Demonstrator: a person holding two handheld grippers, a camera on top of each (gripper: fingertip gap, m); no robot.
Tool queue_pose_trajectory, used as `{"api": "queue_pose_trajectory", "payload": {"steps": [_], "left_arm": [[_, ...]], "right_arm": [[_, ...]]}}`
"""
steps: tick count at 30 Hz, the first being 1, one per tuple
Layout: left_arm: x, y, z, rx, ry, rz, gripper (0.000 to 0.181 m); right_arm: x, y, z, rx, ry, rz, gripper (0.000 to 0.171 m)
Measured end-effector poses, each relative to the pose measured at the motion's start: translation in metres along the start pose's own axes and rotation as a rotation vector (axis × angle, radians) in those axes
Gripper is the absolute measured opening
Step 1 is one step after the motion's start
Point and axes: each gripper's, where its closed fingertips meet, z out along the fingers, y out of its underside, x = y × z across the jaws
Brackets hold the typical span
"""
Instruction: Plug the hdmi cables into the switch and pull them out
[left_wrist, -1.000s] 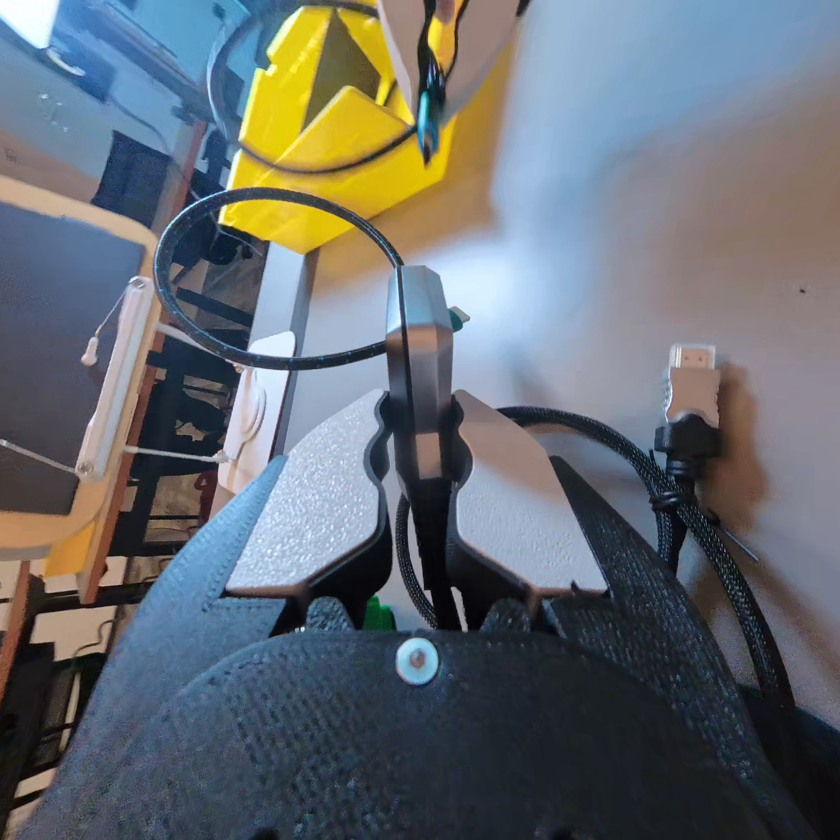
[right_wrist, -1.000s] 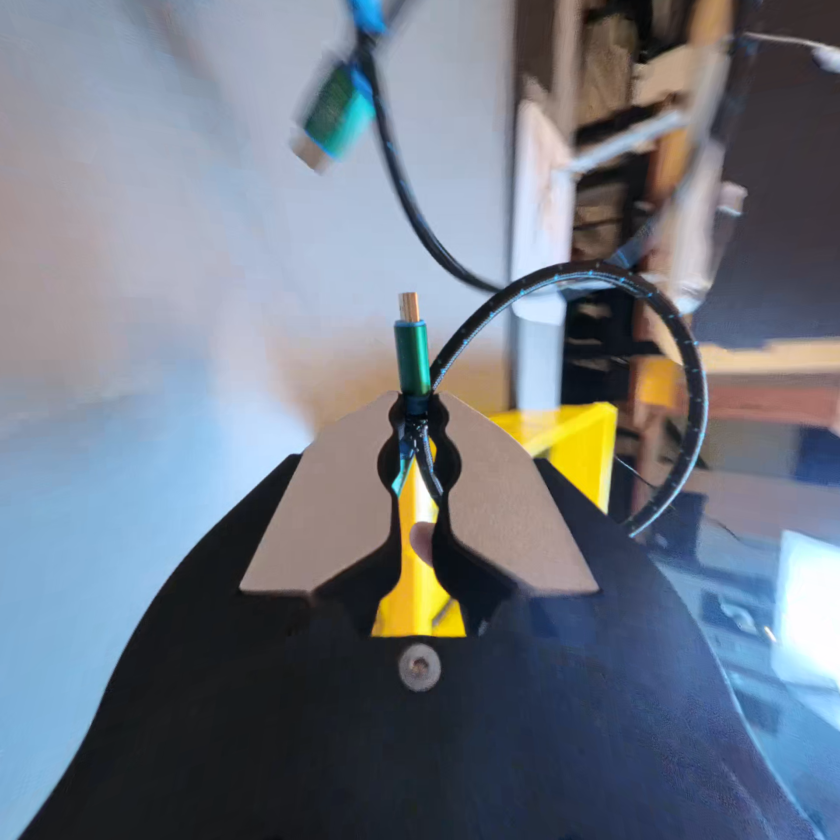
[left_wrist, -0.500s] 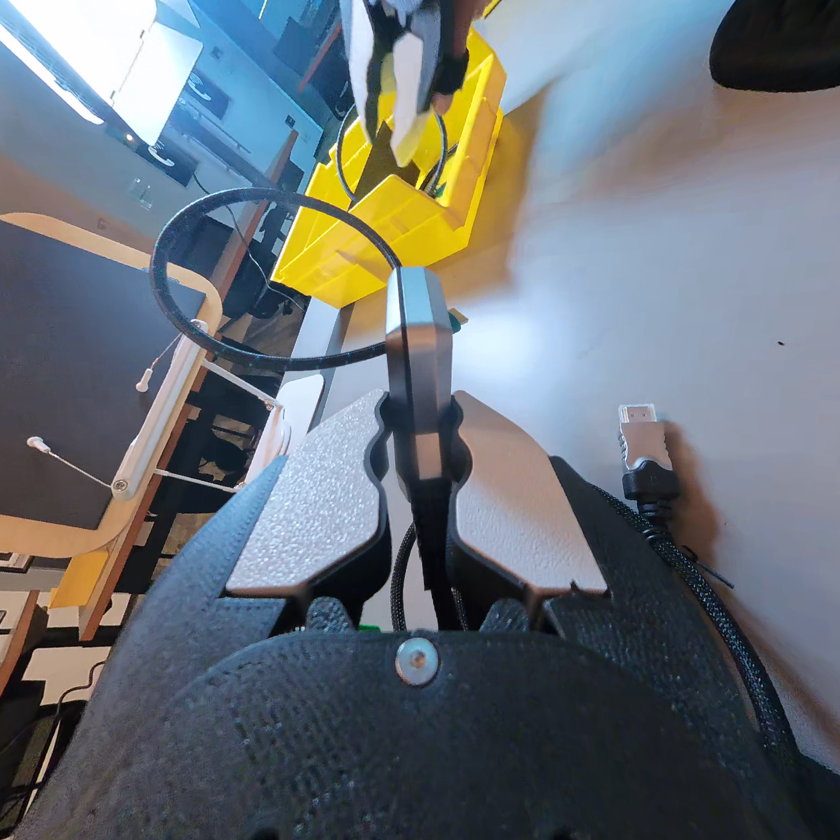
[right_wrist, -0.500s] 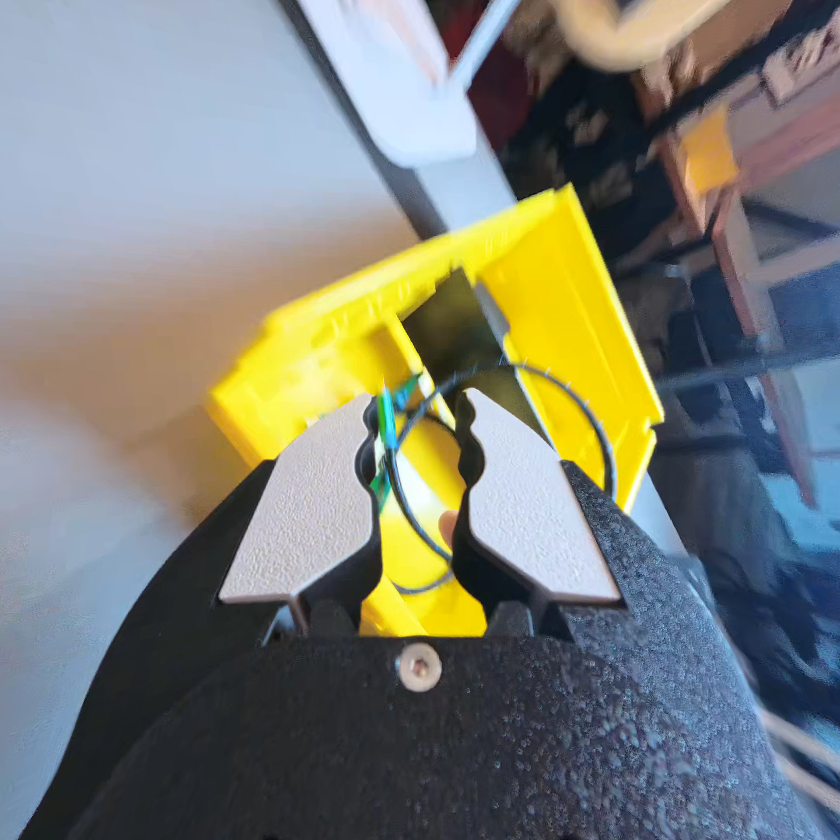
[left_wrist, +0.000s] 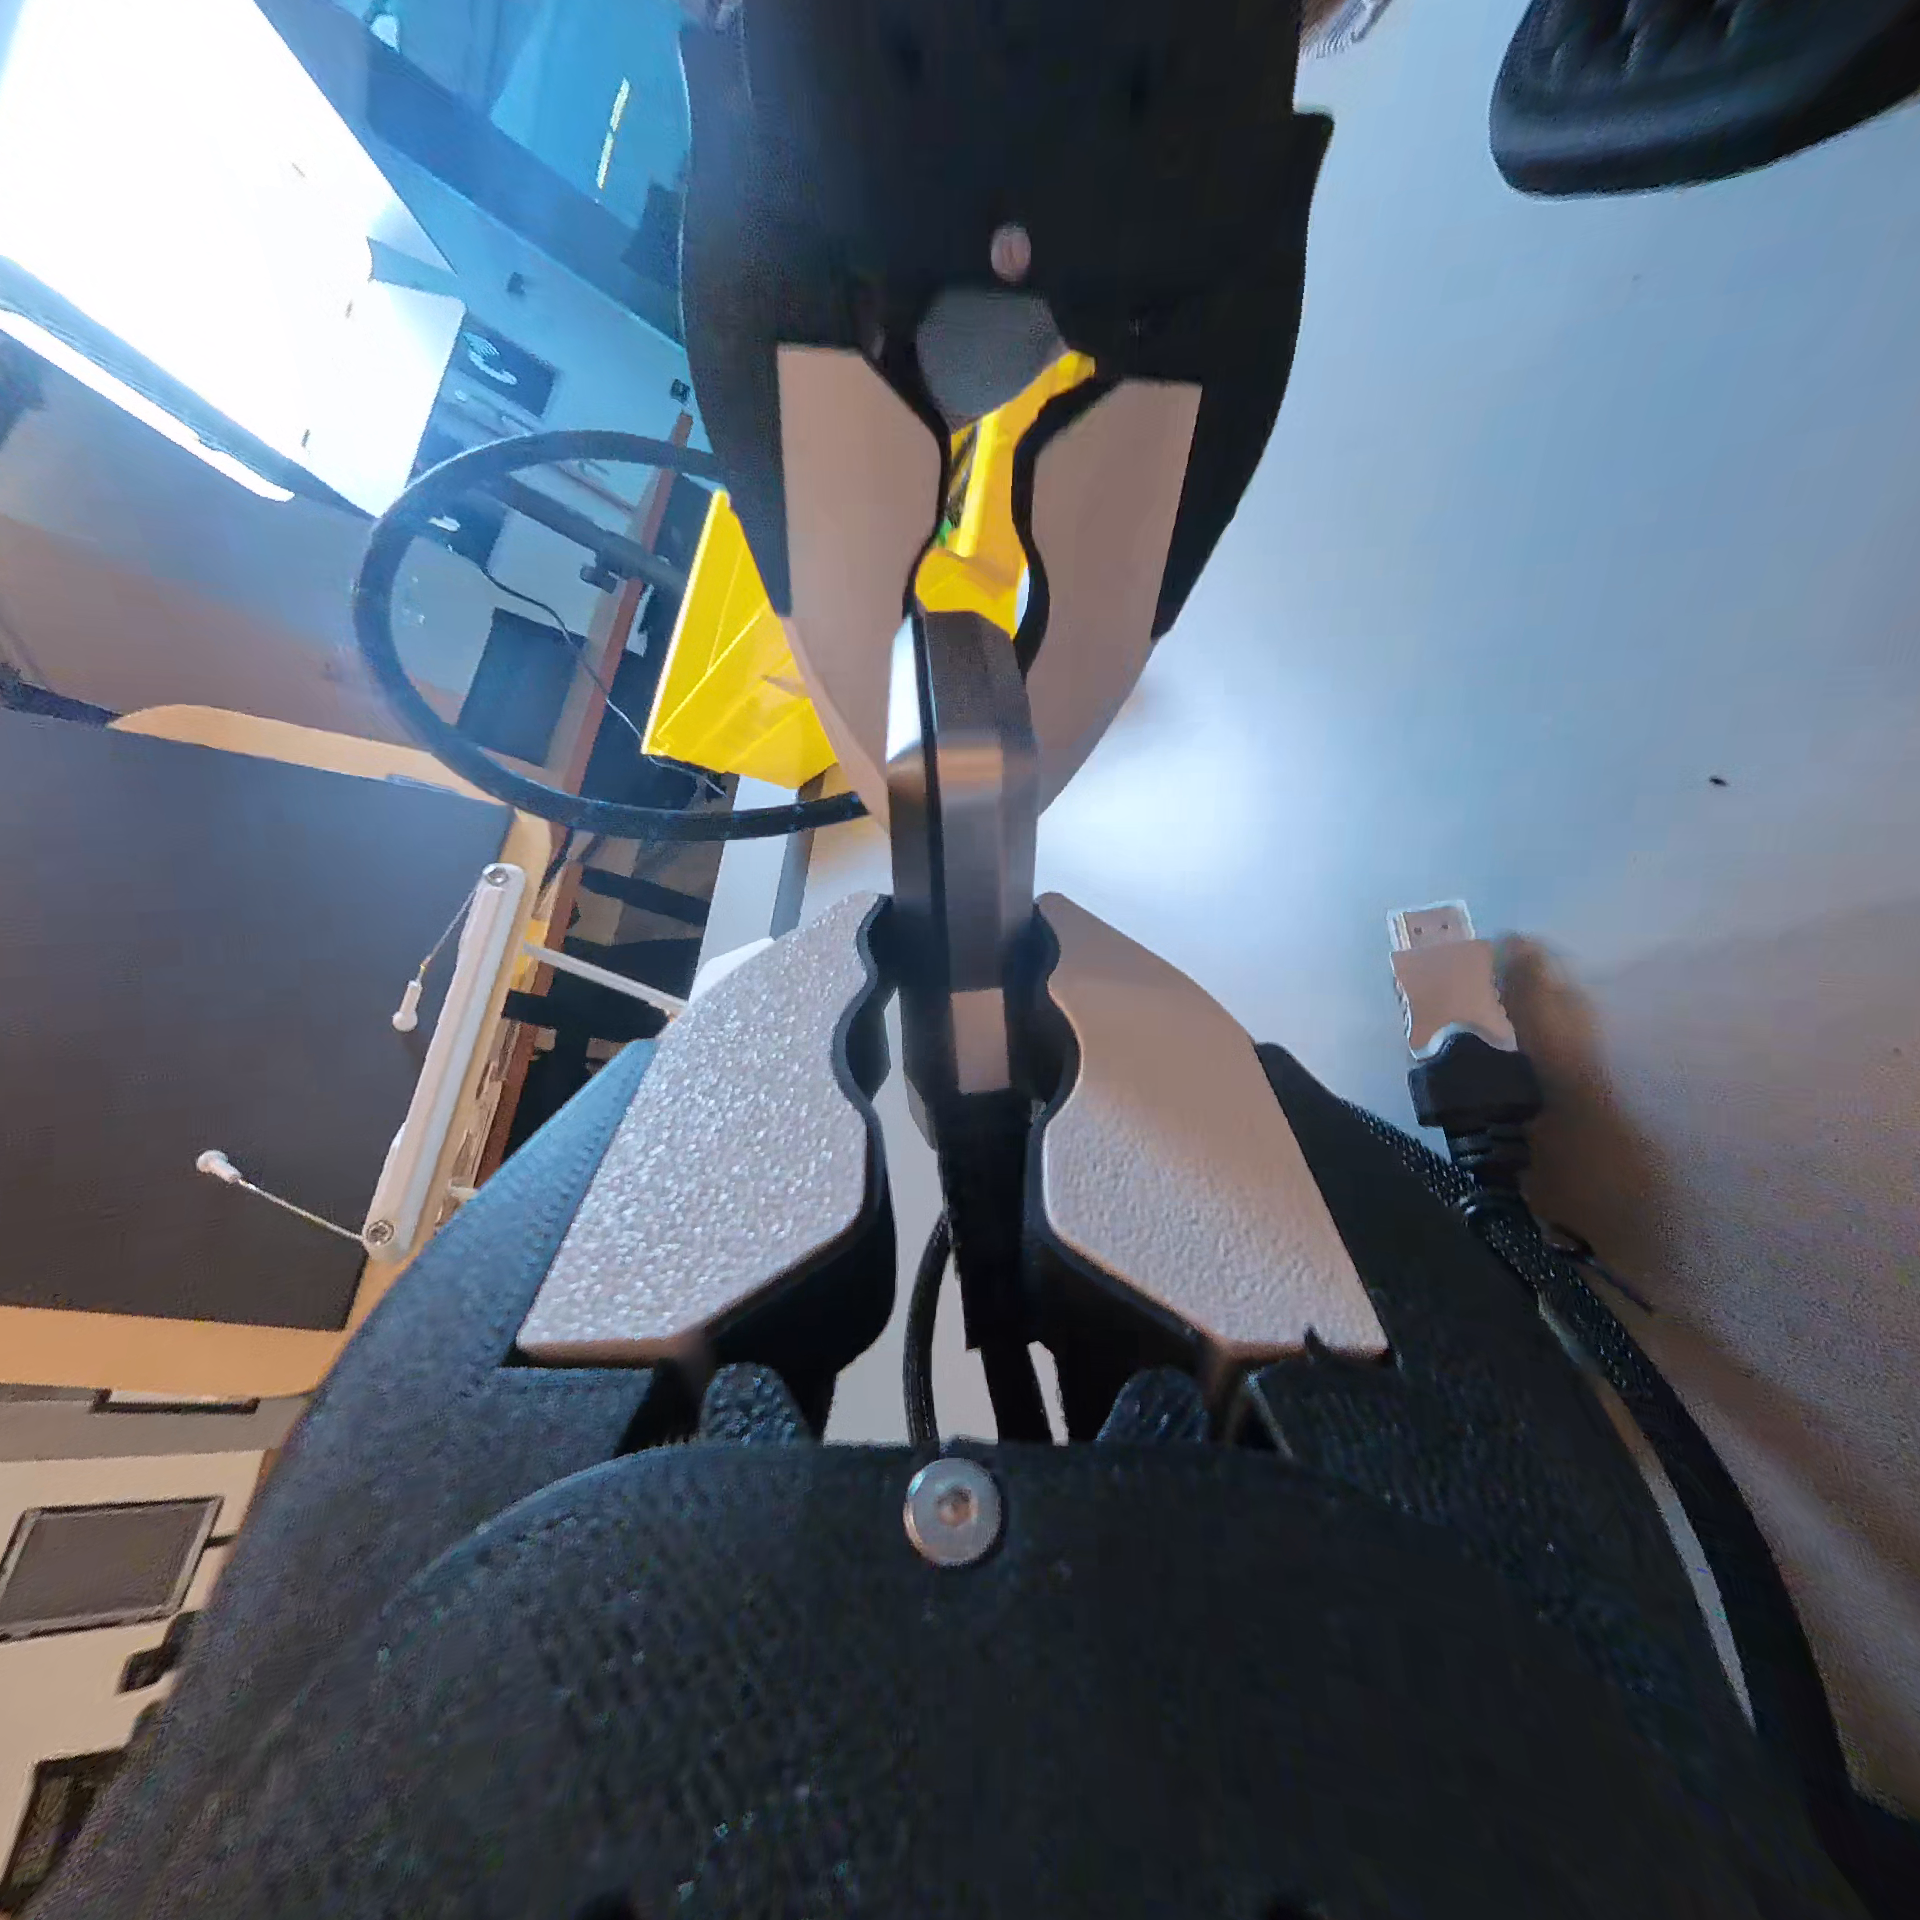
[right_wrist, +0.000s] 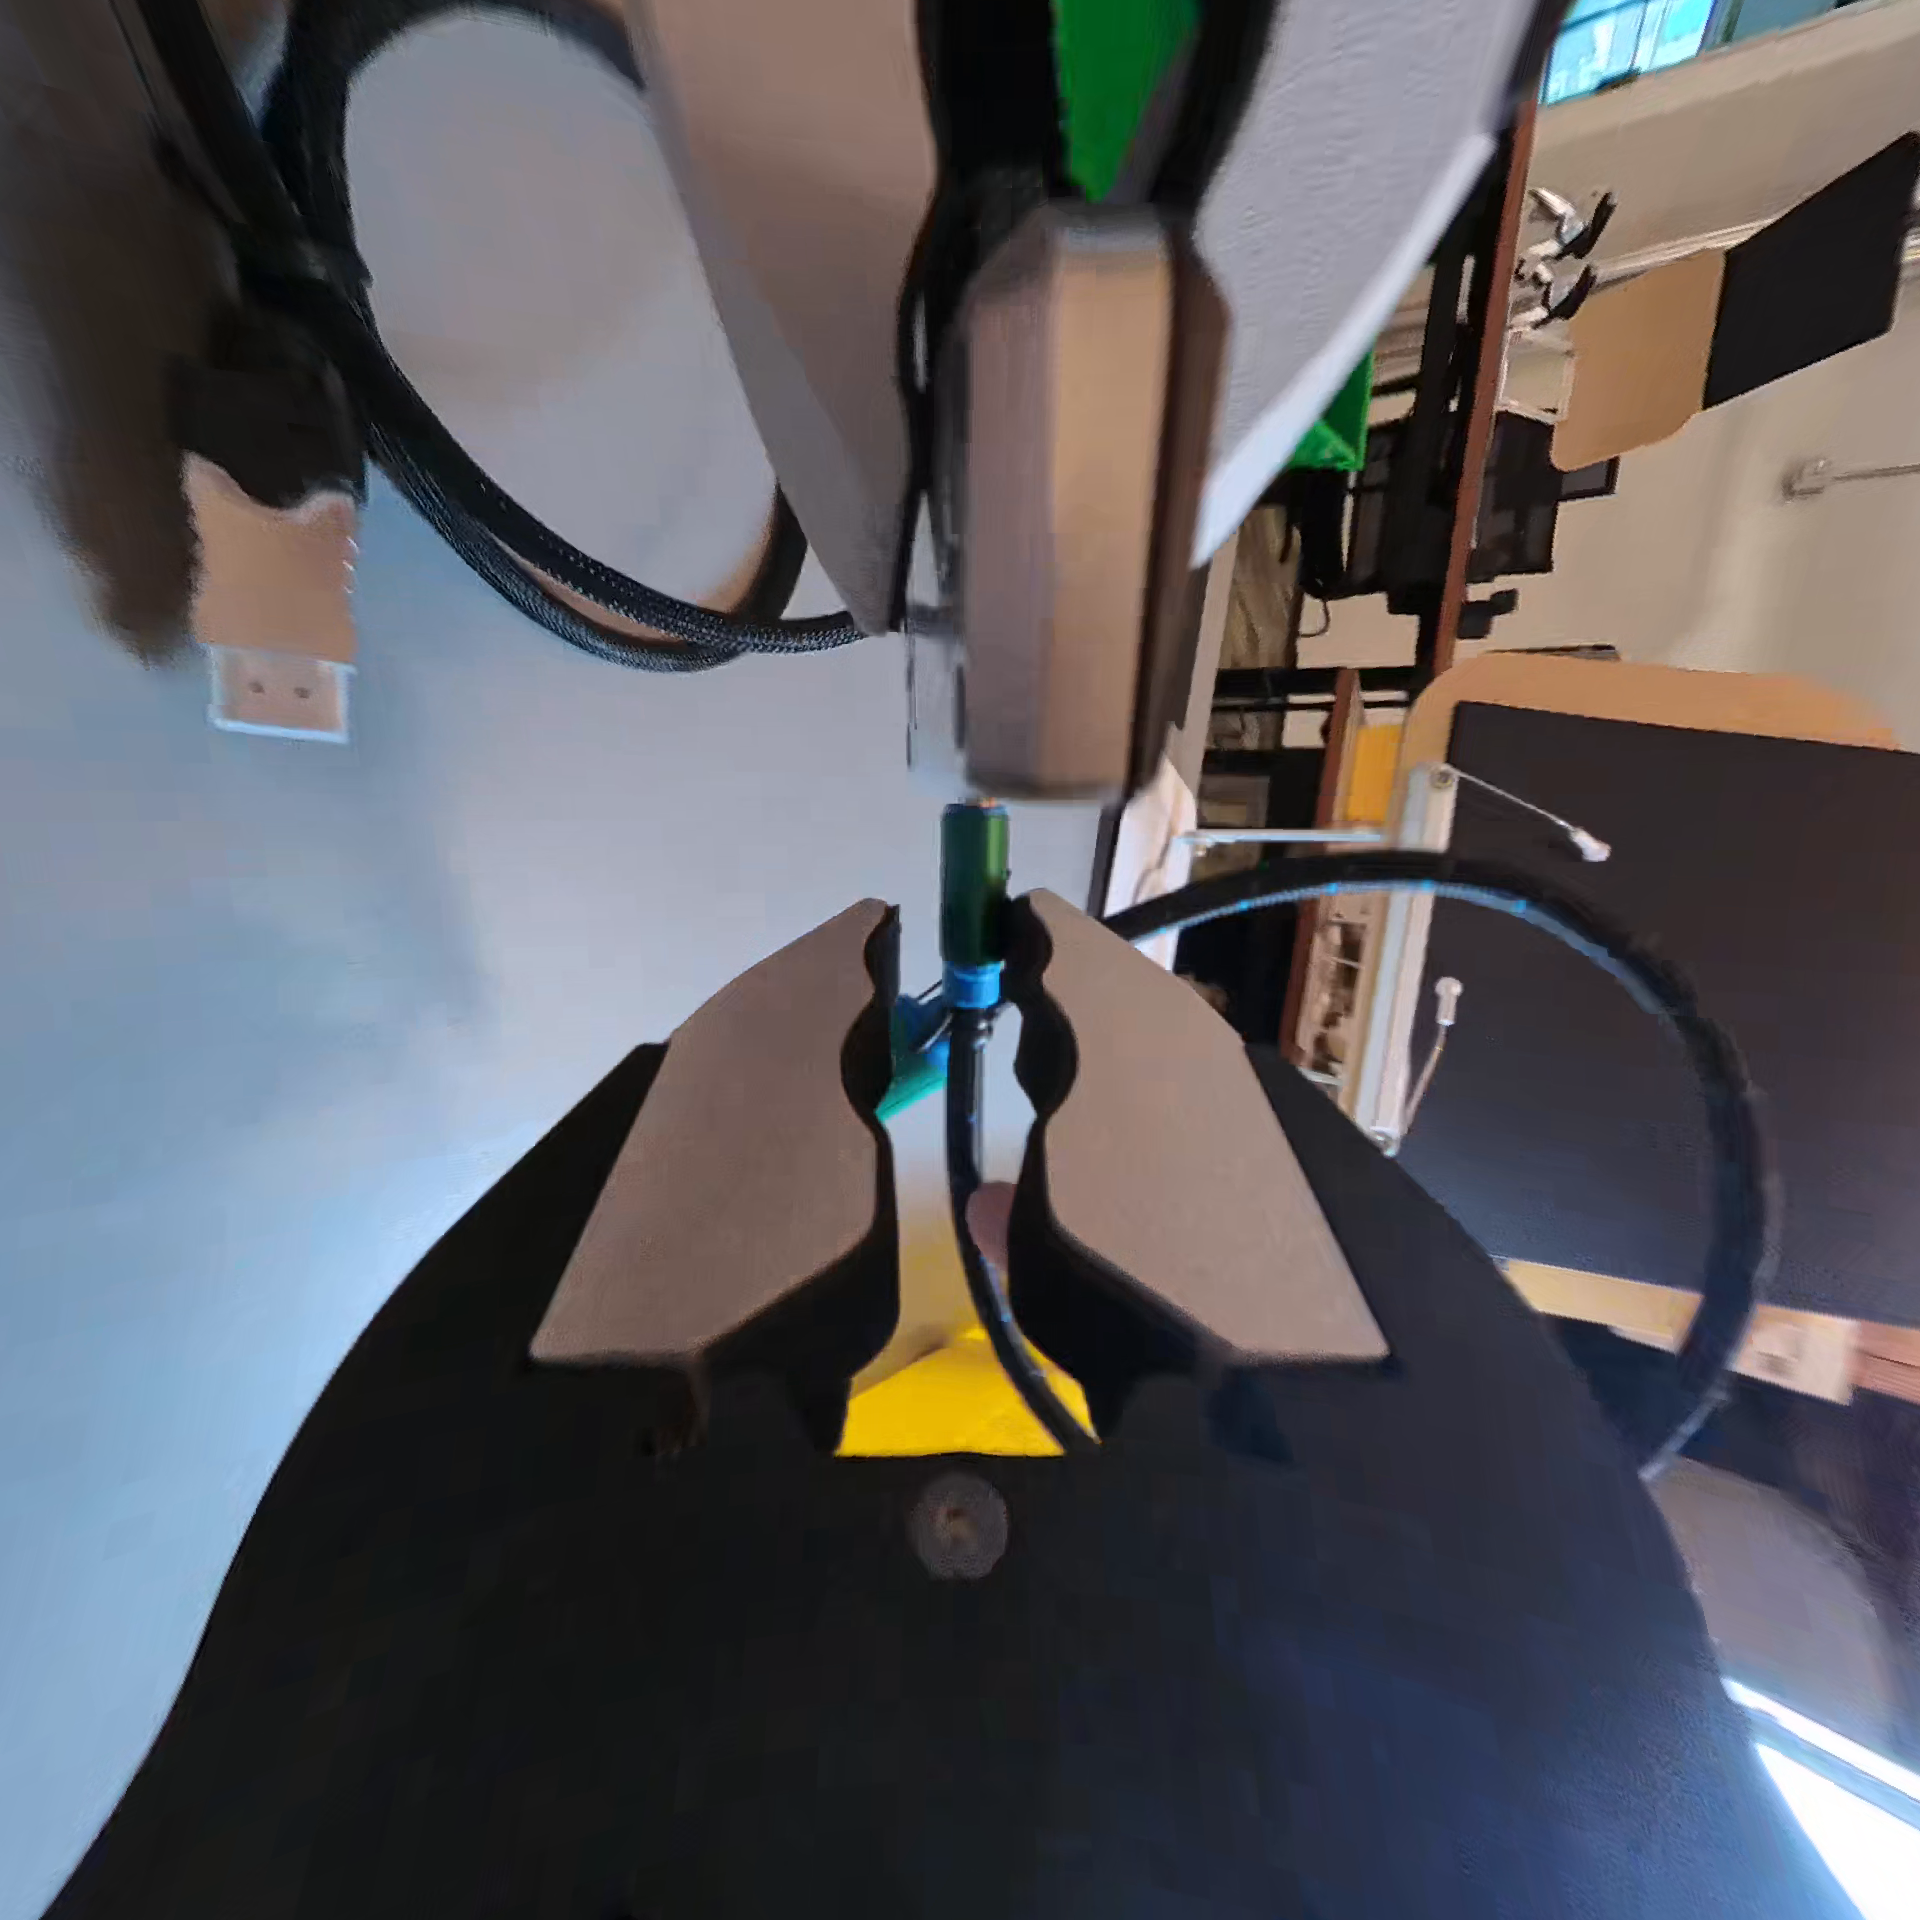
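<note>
My left gripper (left_wrist: 961, 914) is shut on a grey HDMI switch (left_wrist: 966, 831) and holds it edge-up above the pale table (left_wrist: 1558, 623). My right gripper (right_wrist: 961, 909) faces it, closed around a green HDMI plug (right_wrist: 974, 873) that lies against its right finger. The plug's tip sits at the end of the switch (right_wrist: 1060, 499), with almost no metal showing. In the left wrist view the right gripper (left_wrist: 966, 727) straddles the switch's far end. The plug's black cable (right_wrist: 1662, 1039) loops out to the side. A silver HDMI plug (left_wrist: 1444, 977) lies loose on the table.
A yellow bin (left_wrist: 727, 665) stands behind the right gripper at the table's edge. A thick braided cable (left_wrist: 1621, 1371) runs back from the silver plug (right_wrist: 275, 603). A black round object (left_wrist: 1704, 83) sits at the far corner. Shelving and a dark panel (left_wrist: 208, 987) lie beyond the table edge.
My right gripper swung over the yellow bin, then came back with the green plug and met the switch's end. My left gripper has kept hold of the switch and tilted slightly.
</note>
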Motion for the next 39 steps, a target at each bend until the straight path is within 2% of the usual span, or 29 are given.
{"api": "queue_pose_trajectory", "payload": {"steps": [1,7,9,10,11,12,14,17,20,22,25,29,32,36,38,39], "left_arm": [[0.003,0.003,0.002,-0.021,0.012,0.016,0.024],[0.006,0.015,0.008,-0.125,0.035,0.02,0.024],[0.008,0.016,0.011,-0.149,0.046,0.011,0.024],[0.009,0.018,0.012,-0.155,0.054,-0.003,0.024],[0.006,0.032,0.009,-0.237,0.05,-0.005,0.024],[-0.001,0.053,0.004,-0.31,0.018,0.009,0.024],[-0.002,0.076,-0.007,-0.301,0.059,-0.13,0.024],[-0.011,0.082,-0.018,-0.223,0.031,-0.234,0.024],[-0.017,0.067,-0.015,-0.142,0.015,-0.277,0.024],[-0.018,0.058,-0.012,-0.119,0.002,-0.261,0.024],[-0.012,0.054,-0.009,-0.112,0.005,-0.242,0.024],[-0.007,0.061,-0.009,-0.114,0.007,-0.26,0.024],[-0.008,0.065,-0.011,-0.102,0.006,-0.29,0.024],[-0.012,0.062,-0.012,-0.07,0.001,-0.321,0.024],[-0.013,0.06,-0.013,-0.058,-0.005,-0.325,0.024],[-0.013,0.059,-0.013,-0.052,-0.009,-0.328,0.024]], "right_arm": [[-0.001,0.002,0.004,-0.022,0.016,-0.027,0.012],[-0.007,0.009,0.011,-0.002,-0.077,0.036,0.012],[-0.01,0.012,0.01,-0.044,-0.108,0.011,0.012],[-0.012,0.022,0.008,-0.117,-0.129,-0.016,0.012],[-0.013,0.051,0.003,-0.275,-0.151,-0.051,0.012],[-0.014,0.07,-0.004,-0.305,-0.175,-0.016,0.012],[-0.005,0.099,-0.022,-0.278,-0.137,0.112,0.012],[0.036,0.156,-0.062,-0.329,0.022,0.231,0.012],[0.086,0.212,-0.089,-0.347,0.128,0.38,0.012],[0.115,0.242,-0.089,-0.331,0.172,0.461,0.012],[0.142,0.276,-0.064,-0.342,0.186,0.519,0.012],[0.142,0.31,-0.028,-0.503,0.116,0.612,0.012],[0.089,0.309,-0.016,-0.65,-0.145,0.859,0.011],[0.017,0.277,-0.009,-0.619,-0.466,1.096,0.013],[0.006,0.247,-0.013,-0.491,-0.577,1.155,0.038],[0.015,0.236,-0.015,-0.416,-0.546,1.165,0.041]]}}
